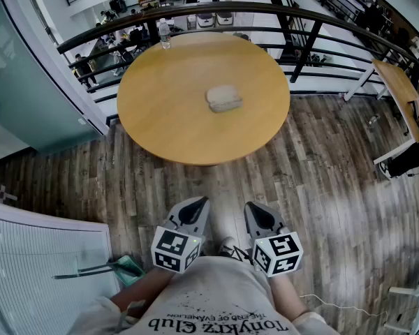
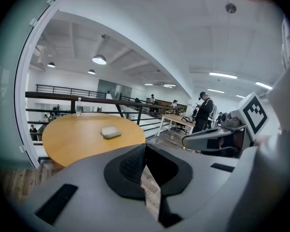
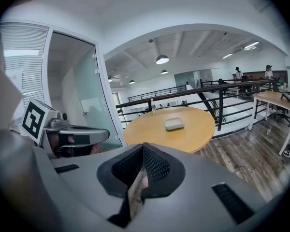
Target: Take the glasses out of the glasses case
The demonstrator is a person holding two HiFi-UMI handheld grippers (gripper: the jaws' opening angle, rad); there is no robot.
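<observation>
A closed grey glasses case (image 1: 224,98) lies near the middle of the round wooden table (image 1: 160,117). It also shows far ahead as the case (image 2: 110,132) in the left gripper view and the case (image 3: 174,124) in the right gripper view. Both grippers are held low against the person's body, well short of the table. My left gripper (image 1: 199,202) and right gripper (image 1: 253,206) point toward the table, side by side. Each has its jaws closed tip to tip with nothing between them, as seen at the left gripper (image 2: 145,149) and right gripper (image 3: 143,149).
A water bottle (image 1: 165,33) stands at the table's far edge, by a black railing (image 1: 216,9). Wooden floor (image 1: 321,187) lies between me and the table. A glass partition (image 1: 28,82) is at the left, another desk (image 1: 401,89) at the right. A person (image 2: 204,112) stands in the background.
</observation>
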